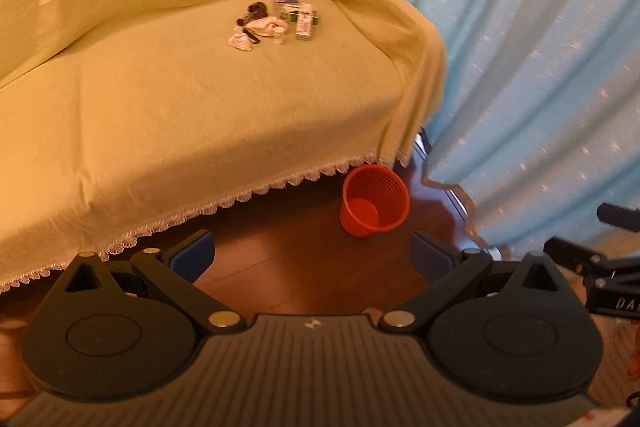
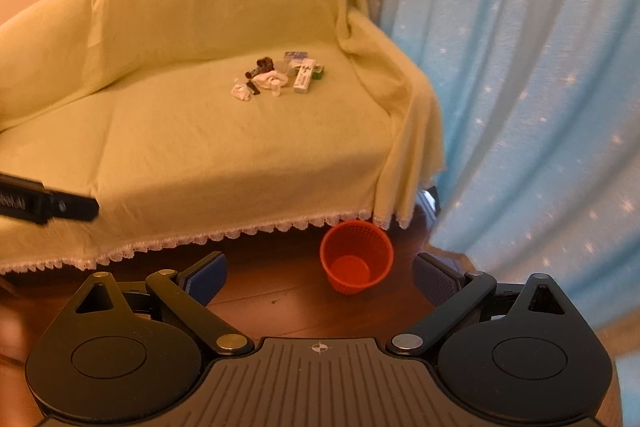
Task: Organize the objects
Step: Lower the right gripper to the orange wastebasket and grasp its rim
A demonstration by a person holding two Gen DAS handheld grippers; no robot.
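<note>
A small heap of clutter (image 1: 276, 21) (image 2: 278, 77) lies on the right part of a sofa seat: dark items, crumpled white tissue (image 1: 241, 41) (image 2: 241, 92), a small white bottle (image 2: 275, 87) and white boxes (image 1: 305, 23) (image 2: 304, 77). An orange mesh basket (image 1: 374, 201) (image 2: 356, 257) stands on the floor at the sofa's front right corner. My left gripper (image 1: 312, 253) and right gripper (image 2: 320, 277) both hover open over the floor, far short of the heap, with nothing between their blue pads.
The sofa (image 1: 160, 99) (image 2: 220, 131) wears a yellow-green cover with a white lace hem. Blue curtains (image 1: 540, 47) (image 2: 540, 67) hang at the right. The floor (image 1: 304, 267) is dark wood. The other gripper's body shows at each view's edge.
</note>
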